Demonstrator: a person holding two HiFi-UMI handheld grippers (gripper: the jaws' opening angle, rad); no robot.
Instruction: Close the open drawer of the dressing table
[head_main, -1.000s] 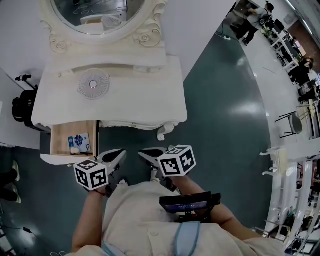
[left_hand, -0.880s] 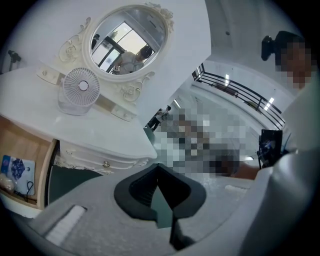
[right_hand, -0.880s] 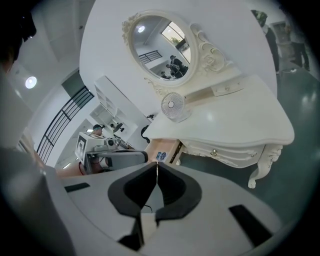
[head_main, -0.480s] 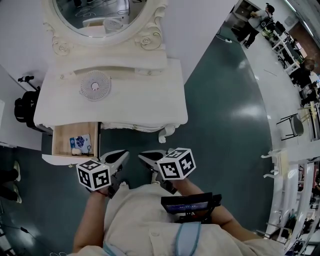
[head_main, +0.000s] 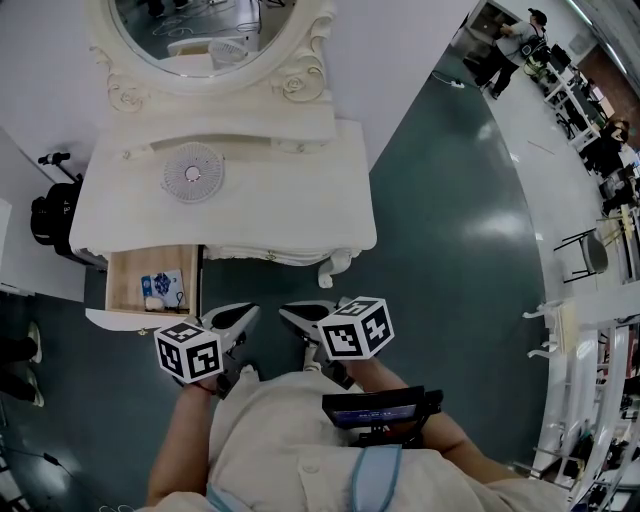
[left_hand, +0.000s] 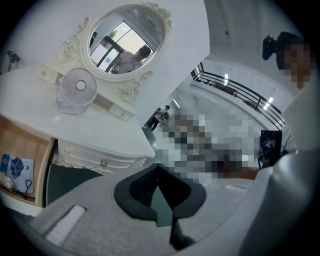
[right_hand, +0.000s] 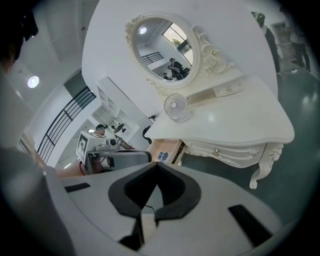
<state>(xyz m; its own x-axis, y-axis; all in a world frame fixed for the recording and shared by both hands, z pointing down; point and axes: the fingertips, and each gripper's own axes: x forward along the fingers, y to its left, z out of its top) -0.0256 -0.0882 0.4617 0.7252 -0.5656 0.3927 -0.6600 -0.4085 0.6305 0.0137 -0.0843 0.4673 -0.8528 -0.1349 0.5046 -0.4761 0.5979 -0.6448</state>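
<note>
The white dressing table (head_main: 290, 200) stands in front of me with an oval mirror (head_main: 200, 30) and a small round fan (head_main: 193, 172) on top. Its left drawer (head_main: 150, 285) is pulled out, showing a wooden inside with small blue-and-white items. The drawer also shows at the left edge (left_hand: 20, 160) of the left gripper view and in the right gripper view (right_hand: 165, 150). My left gripper (head_main: 235, 318) is held just right of the drawer's front, apart from it, jaws shut and empty (left_hand: 157, 167). My right gripper (head_main: 300, 315) hangs beside it, also shut on nothing (right_hand: 157, 165).
A dark teal floor (head_main: 440, 220) spreads to the right of the table. A black stand (head_main: 45, 215) sits against the table's left side. People (head_main: 510, 40) and desks are far off at the upper right, and white chairs (head_main: 590, 250) line the right edge.
</note>
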